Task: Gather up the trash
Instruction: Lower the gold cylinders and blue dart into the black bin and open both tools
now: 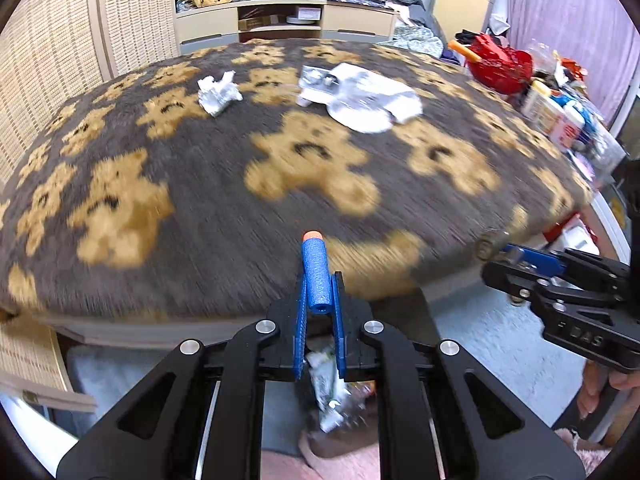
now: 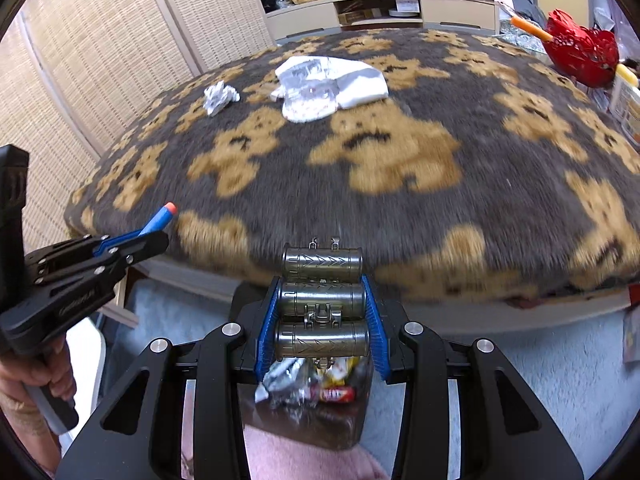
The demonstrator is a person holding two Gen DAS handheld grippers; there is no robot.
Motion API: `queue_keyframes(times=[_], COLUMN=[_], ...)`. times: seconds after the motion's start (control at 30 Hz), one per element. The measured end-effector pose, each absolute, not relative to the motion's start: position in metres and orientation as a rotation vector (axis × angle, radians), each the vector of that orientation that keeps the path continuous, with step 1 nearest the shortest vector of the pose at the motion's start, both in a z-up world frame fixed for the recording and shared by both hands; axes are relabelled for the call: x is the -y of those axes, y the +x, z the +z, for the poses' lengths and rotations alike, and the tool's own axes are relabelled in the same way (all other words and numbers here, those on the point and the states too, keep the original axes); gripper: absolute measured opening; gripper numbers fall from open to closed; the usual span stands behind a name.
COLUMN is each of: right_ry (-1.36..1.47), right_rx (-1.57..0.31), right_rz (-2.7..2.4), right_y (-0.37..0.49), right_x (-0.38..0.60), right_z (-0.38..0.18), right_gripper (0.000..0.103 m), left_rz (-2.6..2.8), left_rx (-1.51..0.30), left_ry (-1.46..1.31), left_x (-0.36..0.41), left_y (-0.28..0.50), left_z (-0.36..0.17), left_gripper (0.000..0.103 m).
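Observation:
My left gripper (image 1: 322, 280) is shut on a blue foam dart (image 1: 315, 260) with an orange tip, held just off the near edge of the bear-patterned table cover (image 1: 224, 216). The right wrist view shows that gripper (image 2: 156, 240) and its dart (image 2: 158, 218) at the left. My right gripper (image 2: 320, 282) is shut on a linked strip of three metal cylinders (image 2: 322, 300). A bin of wrappers (image 2: 312, 392) sits below both grippers. A crumpled paper ball (image 1: 218, 94) and a heap of white and foil wrappers (image 1: 360, 96) lie far across the table.
A red bag (image 1: 502, 62) and several bottles and boxes (image 1: 560, 116) crowd the table's right side. Woven screens (image 1: 48, 60) stand at the left, and a low cabinet (image 1: 288, 20) stands behind. Pale carpet (image 1: 480, 344) covers the floor by the table.

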State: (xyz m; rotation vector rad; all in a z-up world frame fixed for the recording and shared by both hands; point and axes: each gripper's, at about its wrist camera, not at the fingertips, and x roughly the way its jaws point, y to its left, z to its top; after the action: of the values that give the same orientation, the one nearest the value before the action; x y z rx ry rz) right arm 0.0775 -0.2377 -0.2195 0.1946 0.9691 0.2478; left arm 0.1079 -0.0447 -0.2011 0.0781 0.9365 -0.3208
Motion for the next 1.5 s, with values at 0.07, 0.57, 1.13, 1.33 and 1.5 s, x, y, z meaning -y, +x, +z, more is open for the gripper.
queue_keyframes(times=[0.07,0.57,1.13,1.33,1.5], right_ry=[0.189,0.169,0.223,0.23,0.22], right_rx=[-0.975,-1.09,-1.181,-1.154,-1.103], right_rz=[0.245,0.241,0.261,0.246,0.207], right_y=[0.064,0.034,0.065,0.068,0.063], right_x=[0.238,0.221,0.208,0.209,0.218], right_z=[-0.222,-0.271,-0.31,-0.302,-0.284], right_gripper=[0.04,0.04,0.042,0.057,0.083], left_rz=[-0.329,-0.353,-0.355,-0.33,-0.295], left_rx=[-0.945,-1.117,-1.203,-1.195,-1.156], left_ry=[0.069,0.023,-0.005,-0.02,-0.019], left_x=[0.047,0.056,0.056,0.047,0.039], left_y=[0.094,0.042,0.066,0.068,0.062], left_z=[-0.204,-0.278,-0.317,-0.314,-0.3], left_gripper=[0.01,0.01,0.012,0.027,0.056])
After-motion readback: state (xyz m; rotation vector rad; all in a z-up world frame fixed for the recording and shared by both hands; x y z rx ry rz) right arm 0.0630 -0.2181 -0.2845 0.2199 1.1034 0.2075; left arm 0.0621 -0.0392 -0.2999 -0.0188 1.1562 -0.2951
